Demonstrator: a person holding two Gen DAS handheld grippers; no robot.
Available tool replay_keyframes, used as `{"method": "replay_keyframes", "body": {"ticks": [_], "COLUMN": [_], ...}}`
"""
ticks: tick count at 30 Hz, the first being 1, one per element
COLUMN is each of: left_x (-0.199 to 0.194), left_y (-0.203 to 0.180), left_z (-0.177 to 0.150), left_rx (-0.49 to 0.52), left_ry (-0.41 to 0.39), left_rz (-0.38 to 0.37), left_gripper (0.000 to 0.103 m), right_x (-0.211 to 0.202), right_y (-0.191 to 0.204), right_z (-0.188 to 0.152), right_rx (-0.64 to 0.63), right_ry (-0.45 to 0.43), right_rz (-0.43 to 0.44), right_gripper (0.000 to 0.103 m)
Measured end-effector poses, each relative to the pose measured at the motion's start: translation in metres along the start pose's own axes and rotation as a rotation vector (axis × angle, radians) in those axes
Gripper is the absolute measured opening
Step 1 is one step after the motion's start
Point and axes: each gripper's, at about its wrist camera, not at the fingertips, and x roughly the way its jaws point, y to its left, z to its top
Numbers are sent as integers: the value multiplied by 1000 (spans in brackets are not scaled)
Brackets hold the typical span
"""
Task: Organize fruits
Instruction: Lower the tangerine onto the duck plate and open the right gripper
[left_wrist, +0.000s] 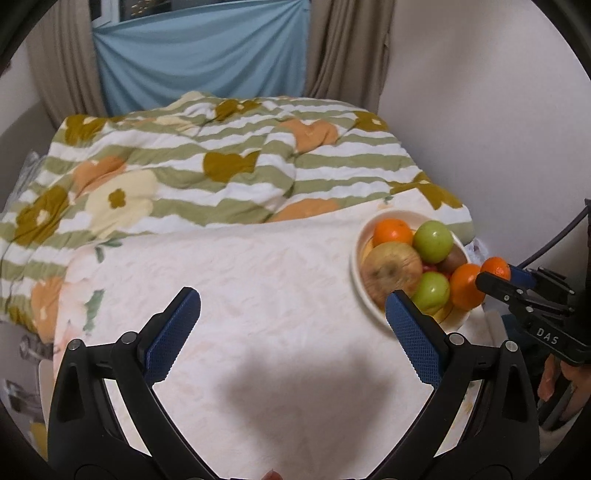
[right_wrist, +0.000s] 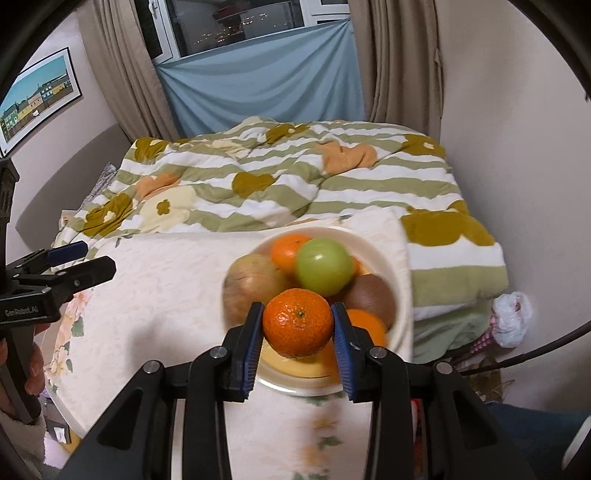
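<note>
Right gripper (right_wrist: 297, 326) clamped on a small round orange mandarin (right_wrist: 297, 324), blue pads pressing both sides, fruit held up just above the near rim of a cream round ceramic bowl (right_wrist: 400, 280). Still in that bowl: a green apple (right_wrist: 325, 266), a brownish-yellow apple (right_wrist: 253, 286), a brown kiwi (right_wrist: 373, 297), more orange citrus (right_wrist: 288, 251), something yellow at the bottom. Bowl a bit blurry, so no finer detail. Sitting on a white textured cloth-covered table (left_wrist: 258, 280), toward its right edge. Left gripper (left_wrist: 291, 321) spread wide open over bare cloth, nothing between the fingers, well apart from the bowl. Behind: a green-and-white striped floral quilt (left_wrist: 221, 162), beige curtains (right_wrist: 402, 62), a blue sheet (right_wrist: 266, 85) hung under the window.
</note>
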Motion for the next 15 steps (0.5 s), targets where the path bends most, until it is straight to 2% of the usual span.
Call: {"method": "replay_keyframes", "body": {"ticks": [8,15], "left_x": [0,9], "left_y": [29,45], "left_z": [-21,-37], "left_rx": [-20,-38], "left_ry": [27,61], "left_rz": [18,17], "left_gripper": [103,103], "right_x": [25,40], "right_y": [26,39], "right_z": [-16,-24], "right_rx": [8,-20], "right_ry": [3,-17], "right_rz": [-2,-55], "right_gripper": [33,33]}}
